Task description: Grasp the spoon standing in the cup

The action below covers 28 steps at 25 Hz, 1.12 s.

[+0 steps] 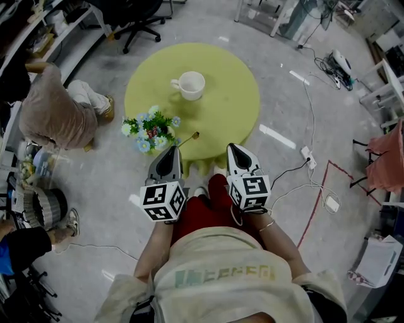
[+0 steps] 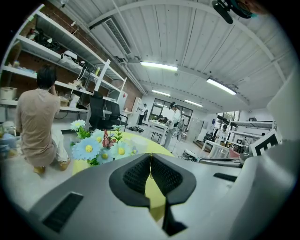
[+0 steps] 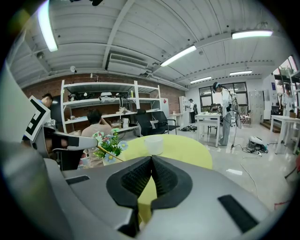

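Grips the spoon (image 1: 189, 138) by its thin handle in the closed left tool (image 1: 171, 153) over the worktop's (image 1: 227, 107) near edge, beside the flowers (image 1: 150, 129) and well apart from the empty cup (image 1: 190, 85), seemingly with the grasp done, and holds the right tool (image 1: 232, 149) shut and empty alongside, out of the way.

Ahead of you is a round yellow-green surface (image 1: 221, 107), with a bunch of blue and white flowers (image 1: 150, 129) at its near left edge. To your left a person in a beige top (image 1: 53, 113) crouches on the floor, facing the shelving (image 3: 101, 101). A black office chair (image 1: 136, 19) stands beyond the surface. On your right, a white power strip (image 1: 308, 154) and its cables lie on the grey floor beside a red line (image 1: 314, 208).
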Each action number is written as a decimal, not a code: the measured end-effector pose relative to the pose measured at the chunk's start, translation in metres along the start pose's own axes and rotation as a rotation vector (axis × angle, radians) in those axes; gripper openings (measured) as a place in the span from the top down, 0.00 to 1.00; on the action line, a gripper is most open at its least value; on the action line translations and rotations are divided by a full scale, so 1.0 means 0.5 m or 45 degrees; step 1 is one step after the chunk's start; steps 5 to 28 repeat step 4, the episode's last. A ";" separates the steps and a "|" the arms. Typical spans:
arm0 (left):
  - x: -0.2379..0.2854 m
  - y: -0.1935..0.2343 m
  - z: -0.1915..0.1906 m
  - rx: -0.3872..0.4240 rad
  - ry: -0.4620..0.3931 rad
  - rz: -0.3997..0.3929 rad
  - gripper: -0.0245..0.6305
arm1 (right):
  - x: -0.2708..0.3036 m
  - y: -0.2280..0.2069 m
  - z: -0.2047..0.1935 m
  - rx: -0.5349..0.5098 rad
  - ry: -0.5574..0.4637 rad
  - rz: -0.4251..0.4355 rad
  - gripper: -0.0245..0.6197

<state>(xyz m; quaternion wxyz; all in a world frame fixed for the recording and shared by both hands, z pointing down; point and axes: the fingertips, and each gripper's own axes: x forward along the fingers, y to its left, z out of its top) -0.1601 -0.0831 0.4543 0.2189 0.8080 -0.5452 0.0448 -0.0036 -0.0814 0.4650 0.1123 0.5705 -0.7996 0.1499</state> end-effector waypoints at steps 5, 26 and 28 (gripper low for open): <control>-0.001 0.001 0.000 0.004 -0.003 -0.006 0.92 | 0.001 0.003 -0.002 0.003 -0.004 -0.001 0.91; -0.001 0.001 0.000 0.004 -0.003 -0.006 0.92 | 0.001 0.003 -0.002 0.003 -0.004 -0.001 0.91; -0.001 0.001 0.000 0.004 -0.003 -0.006 0.92 | 0.001 0.003 -0.002 0.003 -0.004 -0.001 0.91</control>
